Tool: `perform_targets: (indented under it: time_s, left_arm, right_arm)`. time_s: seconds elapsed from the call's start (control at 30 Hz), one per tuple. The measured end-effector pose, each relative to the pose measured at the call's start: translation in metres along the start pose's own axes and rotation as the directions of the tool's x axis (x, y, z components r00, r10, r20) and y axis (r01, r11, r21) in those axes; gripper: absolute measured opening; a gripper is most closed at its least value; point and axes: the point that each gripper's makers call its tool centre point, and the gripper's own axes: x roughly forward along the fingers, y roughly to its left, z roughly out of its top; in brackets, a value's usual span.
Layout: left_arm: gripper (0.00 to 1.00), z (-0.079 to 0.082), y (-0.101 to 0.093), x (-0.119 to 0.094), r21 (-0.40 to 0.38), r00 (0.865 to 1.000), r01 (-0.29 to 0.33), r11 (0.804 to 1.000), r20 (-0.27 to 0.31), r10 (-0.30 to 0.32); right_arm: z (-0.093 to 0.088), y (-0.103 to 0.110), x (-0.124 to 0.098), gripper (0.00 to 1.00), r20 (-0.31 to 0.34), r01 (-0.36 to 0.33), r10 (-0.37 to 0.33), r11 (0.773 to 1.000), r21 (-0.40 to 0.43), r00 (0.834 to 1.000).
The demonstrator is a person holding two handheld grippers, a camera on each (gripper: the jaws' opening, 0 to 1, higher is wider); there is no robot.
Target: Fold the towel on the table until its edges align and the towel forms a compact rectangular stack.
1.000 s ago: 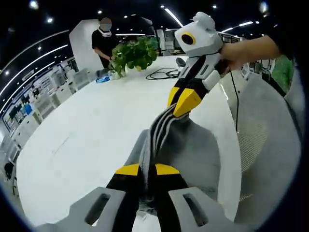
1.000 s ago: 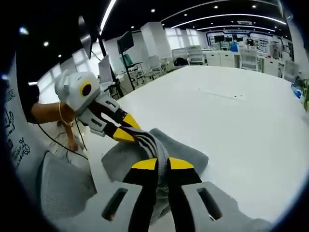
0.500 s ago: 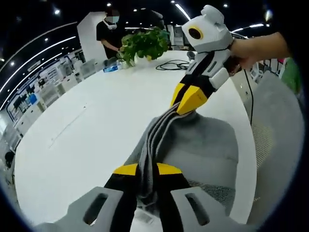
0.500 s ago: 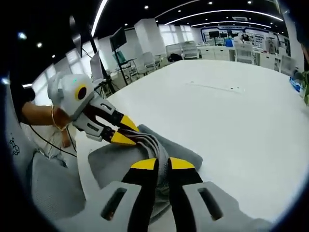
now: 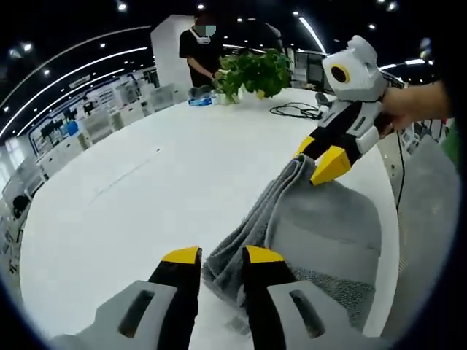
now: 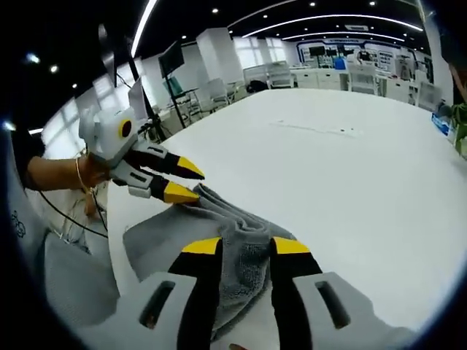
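Grey towel (image 5: 306, 226) lying partly folded at the near edge of the white tabletop (image 5: 146, 189). Left tongs (image 5: 222, 256) and right tongs (image 6: 246, 246) both spread, each straddling a bunched corner without pinching it.

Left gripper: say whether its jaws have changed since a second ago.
Yes. The left gripper has let go of the towel; its jaws now stand spread above the table.

Towel (image 5: 321, 226) far end hangs past table (image 5: 146, 189) edge, hidden; its near corner cut off.
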Motion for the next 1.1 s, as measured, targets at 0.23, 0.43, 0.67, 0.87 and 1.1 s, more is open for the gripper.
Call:
perform_targets:
  time_s: [0.23, 0.43, 0.67, 0.87, 1.1]
  left_arm:
    - [0.32, -0.003, -0.005, -0.011, -0.172, 0.999, 0.038, 0.984, 0.042, -0.031]
    - [0.32, -0.030, -0.004, -0.002, -0.240, 0.999, 0.029, 0.970, -0.026, -0.037]
    - [0.24, -0.040, -0.009, 0.010, -0.298, 0.994, 0.082, 0.951, -0.042, -0.099]
    - [0.18, -0.038, -0.008, 0.019, -0.259, 0.996, 0.075, 0.963, -0.026, -0.084]
    - [0.15, -0.029, 0.009, 0.034, -0.260, 0.998, 0.066, 0.963, -0.003, -0.069]
  right_arm:
    - [-0.008, -0.006, 0.001, 0.25, 0.003, 0.021, -0.021, 0.999, 0.047, 1.000]
    - [-0.016, -0.012, 0.007, 0.24, -0.027, 0.037, -0.036, 0.998, 0.052, 0.999]
    - [-0.027, -0.011, 0.021, 0.16, -0.051, 0.030, -0.028, 0.998, 0.051, 0.998]
    - [-0.030, -0.016, 0.032, 0.13, -0.067, 0.040, -0.038, 0.998, 0.041, 0.997]
    - [-0.017, -0.034, 0.045, 0.12, -0.050, 0.065, -0.063, 0.997, 0.037, 0.997]
